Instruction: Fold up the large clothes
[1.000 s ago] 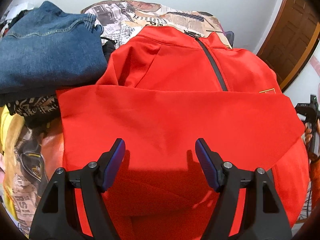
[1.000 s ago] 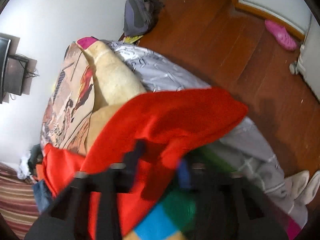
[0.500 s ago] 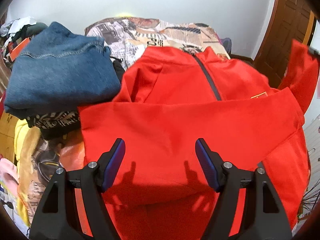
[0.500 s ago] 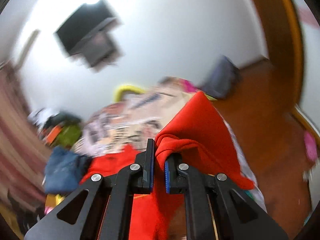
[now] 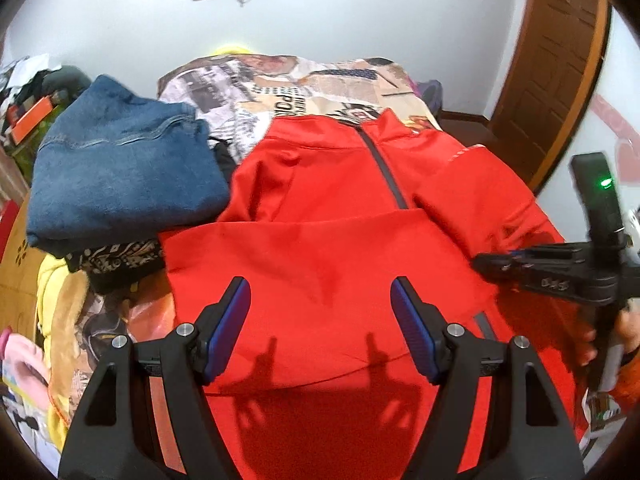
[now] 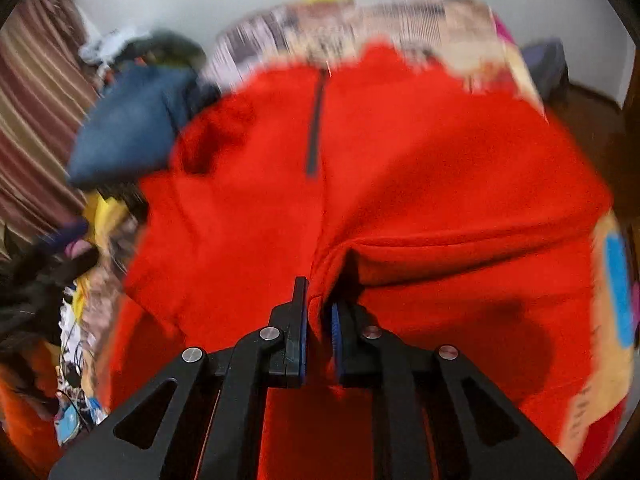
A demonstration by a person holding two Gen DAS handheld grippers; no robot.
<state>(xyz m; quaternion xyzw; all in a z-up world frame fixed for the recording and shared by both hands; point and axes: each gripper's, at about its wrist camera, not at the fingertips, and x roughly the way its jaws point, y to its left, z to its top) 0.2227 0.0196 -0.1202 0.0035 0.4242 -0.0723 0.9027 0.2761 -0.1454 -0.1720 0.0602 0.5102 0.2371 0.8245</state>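
A red zip-neck jacket (image 5: 328,216) lies front up on the bed, one sleeve folded across its chest. It fills the right wrist view (image 6: 400,168), which is blurred. My left gripper (image 5: 320,308) is open and empty, hovering above the jacket's lower part. My right gripper (image 6: 319,312) is shut on a fold of the jacket's right sleeve and holds it over the jacket's body. In the left wrist view the right gripper (image 5: 486,262) comes in from the right edge, low over the jacket's right side.
Folded blue jeans (image 5: 120,184) sit on a pile of clothes left of the jacket. A newspaper-print bedspread (image 5: 288,84) lies beyond the collar. Yellow and patterned clothes (image 5: 60,300) lie at the left. A wooden door (image 5: 556,64) stands at the back right.
My right gripper has swung the red sleeve up from the bed's right side and brought it in over the jacket. My left gripper has drawn back and stays open.
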